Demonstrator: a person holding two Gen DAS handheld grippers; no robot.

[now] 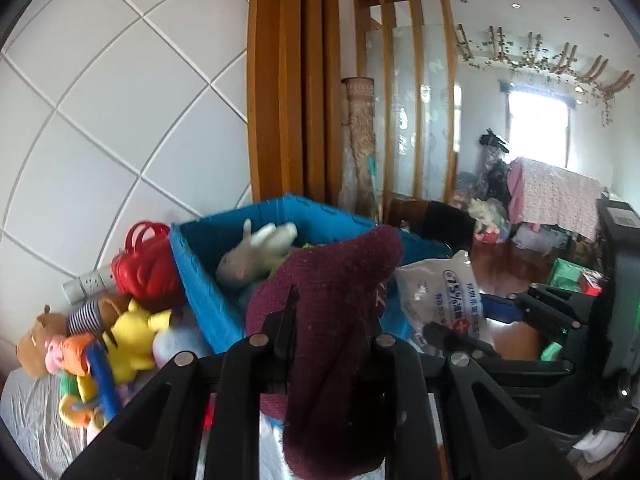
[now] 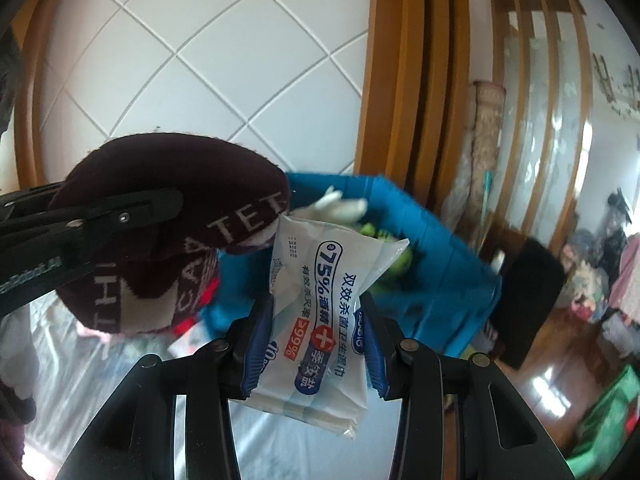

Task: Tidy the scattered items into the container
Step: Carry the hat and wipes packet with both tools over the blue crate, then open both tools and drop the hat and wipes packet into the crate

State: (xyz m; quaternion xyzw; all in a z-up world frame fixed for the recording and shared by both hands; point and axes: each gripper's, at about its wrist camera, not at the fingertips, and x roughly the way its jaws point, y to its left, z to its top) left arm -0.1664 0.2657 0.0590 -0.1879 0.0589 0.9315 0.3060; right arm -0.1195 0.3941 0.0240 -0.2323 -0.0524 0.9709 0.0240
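Daylight glares from the window [image 1: 538, 128]; fisheye edges curve, right view motion-blurred.

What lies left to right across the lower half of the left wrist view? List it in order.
Brown plush → yellow plush → blue bin → maroon knit hat in the left hand-held gripper → wipes pack → right hand-held gripper.

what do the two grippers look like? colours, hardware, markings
Left gripper: matte black plastic linkage arms, round silver pivot pins, triangular cutouts, black fingers. Right gripper: same black frame and silver pins, but blue ribbed pads. White lettering runs along the left one's side, too blurred to read.
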